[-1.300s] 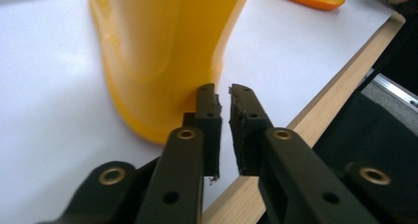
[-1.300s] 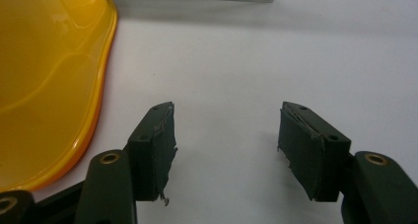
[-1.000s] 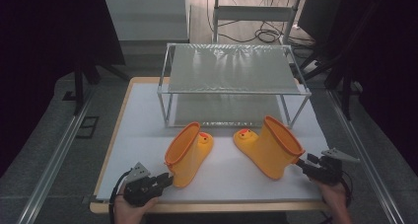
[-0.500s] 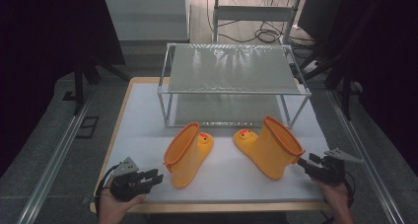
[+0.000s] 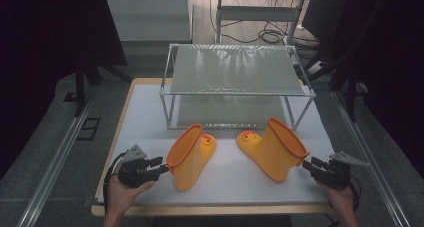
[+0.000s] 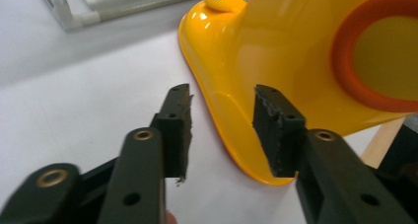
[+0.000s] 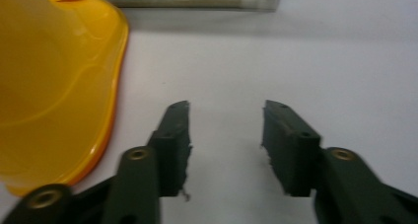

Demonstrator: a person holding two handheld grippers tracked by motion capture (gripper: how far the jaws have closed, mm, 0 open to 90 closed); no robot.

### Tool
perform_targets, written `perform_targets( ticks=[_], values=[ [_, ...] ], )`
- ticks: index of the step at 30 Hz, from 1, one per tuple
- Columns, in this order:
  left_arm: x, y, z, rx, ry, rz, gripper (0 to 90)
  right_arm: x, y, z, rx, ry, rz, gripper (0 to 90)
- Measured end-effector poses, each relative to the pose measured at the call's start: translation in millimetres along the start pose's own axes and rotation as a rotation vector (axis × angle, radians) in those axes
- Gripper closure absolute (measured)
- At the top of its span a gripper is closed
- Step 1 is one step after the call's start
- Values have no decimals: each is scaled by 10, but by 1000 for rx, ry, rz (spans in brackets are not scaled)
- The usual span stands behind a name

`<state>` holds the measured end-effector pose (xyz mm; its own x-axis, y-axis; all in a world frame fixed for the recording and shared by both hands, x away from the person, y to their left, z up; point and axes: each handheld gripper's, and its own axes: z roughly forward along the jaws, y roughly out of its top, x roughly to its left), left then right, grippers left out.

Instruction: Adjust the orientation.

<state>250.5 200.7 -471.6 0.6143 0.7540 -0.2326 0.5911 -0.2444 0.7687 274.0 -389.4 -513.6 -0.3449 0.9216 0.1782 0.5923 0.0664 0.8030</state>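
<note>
Two yellow rubber boots lie on their sides on the white tabletop, toes toward a wire shelf rack at 12 o'clock. The left boot lies just at 3 o'clock of the left gripper; the right boot lies just at 9 o'clock of the right gripper.

Left jaws: released, lately widening, with the boot's sole edge just beyond their tips and no pad pressing on it. Right jaws: released, lately narrowing, over bare tabletop, with the boot beside them at 9 o'clock.

A sound grasp would probably take the orange-rimmed cuff or the sole edge squarely between the pads, the soft wall being liable to buckle.

The boots' undersides are hidden. The rack's lower shelf is hard to make out, and the surroundings are dark.
</note>
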Motion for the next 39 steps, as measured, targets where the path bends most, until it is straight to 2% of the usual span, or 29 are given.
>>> perform_targets(
  ticks=[2, 3, 7, 8, 9, 10, 11, 14, 16, 18, 20, 24, 25, 27, 29, 39],
  values=[
    [-6, 0, 9, 5, -1, 2, 562, 14, 3, 0, 0, 9, -7, 608],
    [-15, 7, 25, 19, 8, 14, 545, 43, 11, 4, 8, 27, -29, 659],
    [-27, 13, 47, 22, 5, 14, 532, 88, 17, 8, 16, 51, -46, 729],
    [-28, 14, 53, 27, 6, 16, 527, 112, 23, 6, 24, 68, -58, 788],
    [-27, 12, 60, 31, 7, 15, 527, 112, 23, 6, 24, 68, -58, 788],
    [-27, 10, 64, 36, 9, 21, 527, 126, 28, 9, 23, 81, -58, 815],
    [-22, 6, 64, 46, 10, 28, 536, 159, 58, 21, 23, 125, -58, 860],
    [-13, 10, 57, 47, 7, 26, 535, 201, 87, 48, 24, 140, -75, 884],
    [-7, 18, 55, 44, 13, 8, 515, 281, 112, 108, 49, 167, -110, 889],
    [-6, 18, 59, 47, 19, 6, 508, 316, 117, 125, 55, 171, -124, 889],
    [-9, 5, 90, 62, 28, 5, 502, 391, 137, 160, 62, 176, -157, 890],
    [-26, -6, 102, 67, 31, 1, 482, 442, 143, 182, 65, 191, -171, 891],
    [-26, -5, 99, 66, 28, -4, 474, 462, 141, 178, 63, 183, -179, 891],
    [-20, 0, 86, 59, 22, -15, 470, 486, 139, 160, 69, 199, -187, 891],
    [-2, -6, 79, 57, 15, -22, 468, 536, 120, 127, 72, 236, -213, 891],
    [5, -34, 102, 69, 20, -28, 457, 671, 115, 119, 80, 286, -260, 891]
  ],
)
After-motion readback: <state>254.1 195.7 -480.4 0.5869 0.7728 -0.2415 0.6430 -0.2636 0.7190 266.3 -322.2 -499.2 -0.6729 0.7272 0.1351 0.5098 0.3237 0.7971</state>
